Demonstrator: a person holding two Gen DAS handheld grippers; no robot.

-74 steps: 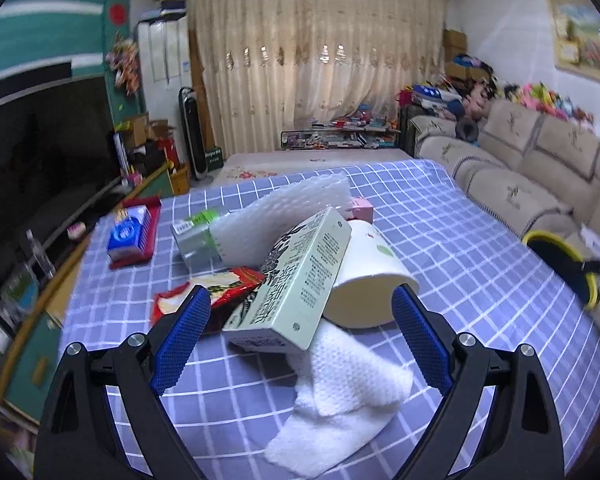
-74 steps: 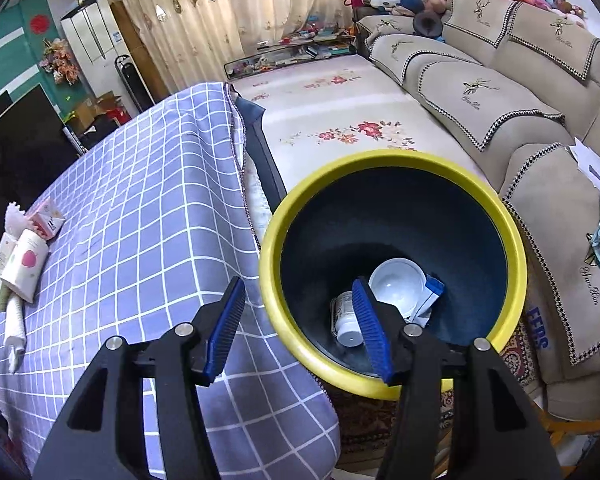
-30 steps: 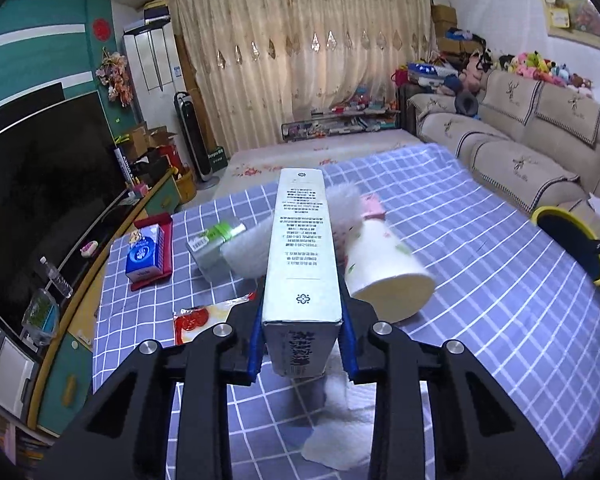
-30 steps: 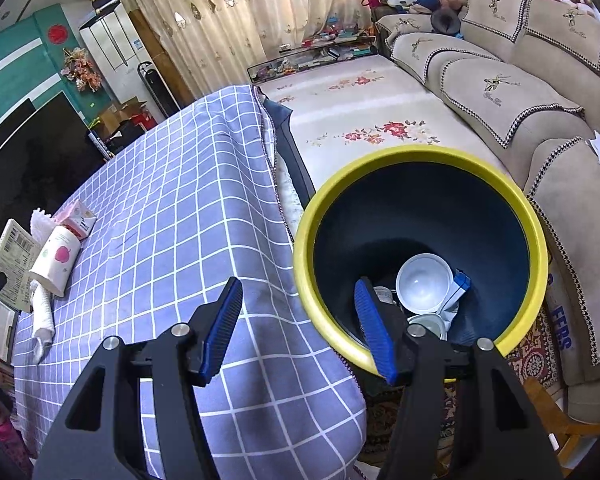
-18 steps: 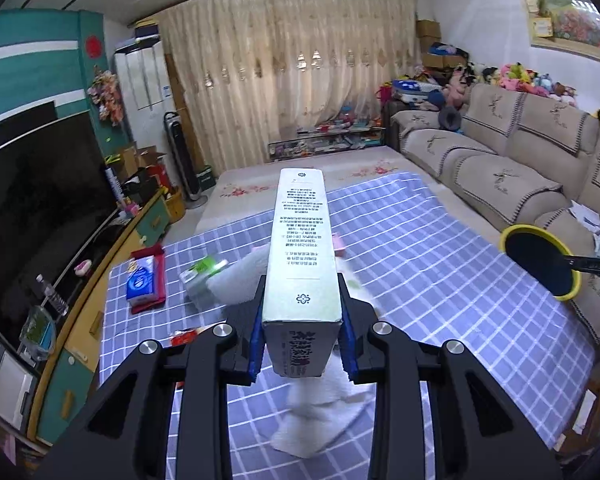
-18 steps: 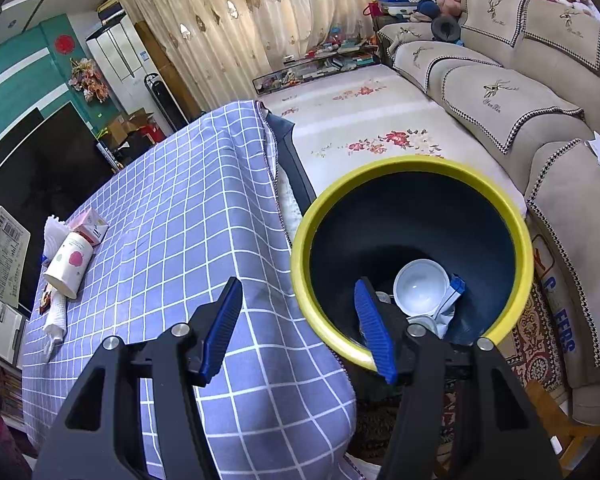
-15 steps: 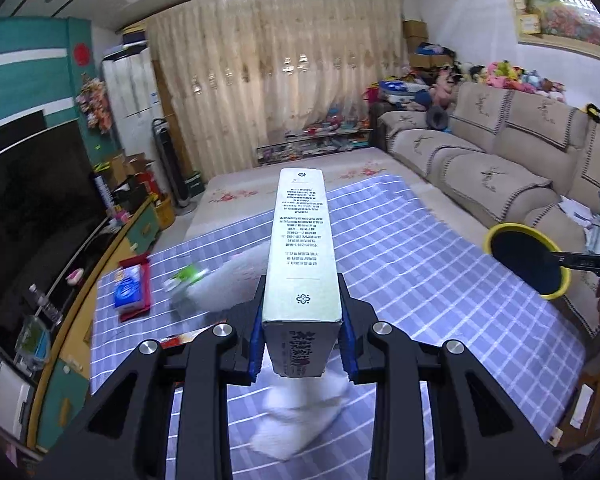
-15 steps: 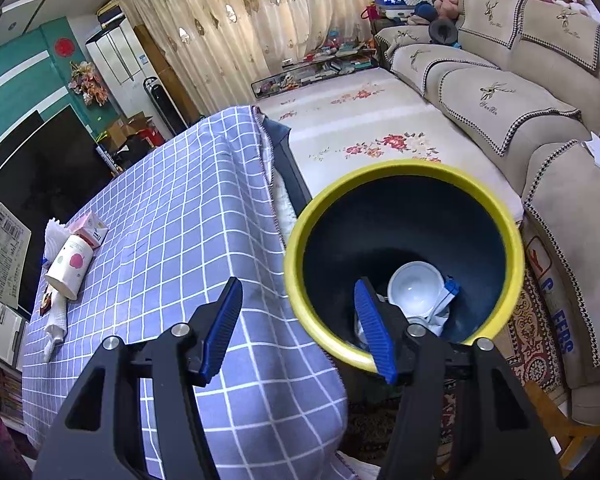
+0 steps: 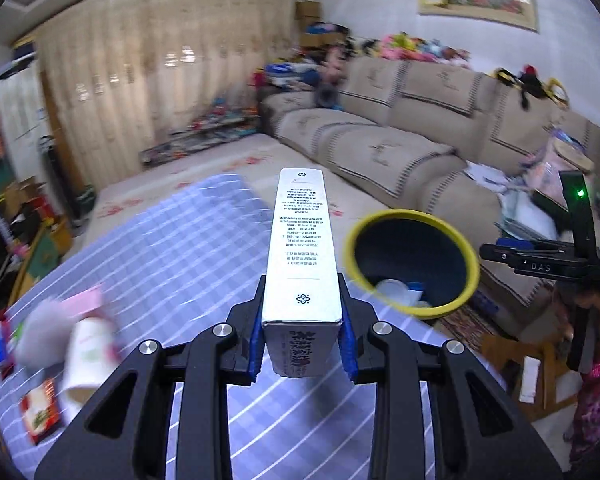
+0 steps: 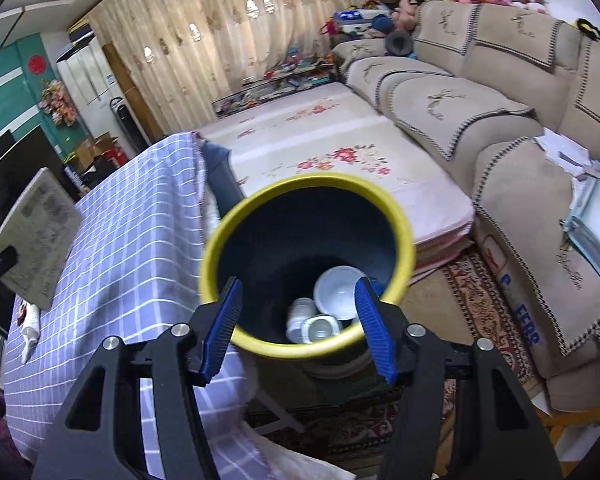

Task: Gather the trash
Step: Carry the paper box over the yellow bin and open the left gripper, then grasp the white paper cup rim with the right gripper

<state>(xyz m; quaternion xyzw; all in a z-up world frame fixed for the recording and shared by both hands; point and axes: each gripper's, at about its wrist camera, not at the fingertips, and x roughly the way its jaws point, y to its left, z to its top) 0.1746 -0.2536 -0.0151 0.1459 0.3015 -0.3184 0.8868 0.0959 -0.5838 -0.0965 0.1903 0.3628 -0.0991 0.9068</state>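
My left gripper (image 9: 302,340) is shut on a long white carton (image 9: 302,248) and holds it in the air above the checked tablecloth, pointing toward the yellow-rimmed dark bin (image 9: 410,258). The carton also shows at the left of the right wrist view (image 10: 38,240). My right gripper (image 10: 298,328) is open, with its near rim of the bin (image 10: 306,258) between its fingers. White cups and a bowl (image 10: 338,292) lie in the bin. More trash stays on the table: a paper cup (image 9: 88,354), a red wrapper (image 9: 40,410) and a white foam sleeve (image 9: 40,330).
The table with the blue checked cloth (image 9: 188,256) fills the left; its edge is beside the bin. A beige sofa (image 10: 500,112) runs along the right. A patterned rug (image 10: 480,300) lies under the bin. A floral mat (image 10: 320,148) covers the floor beyond.
My left gripper closed on the carton, lifted it off the table and swung right toward the bin. The bin has shifted closer between my right fingers, which have spread a little.
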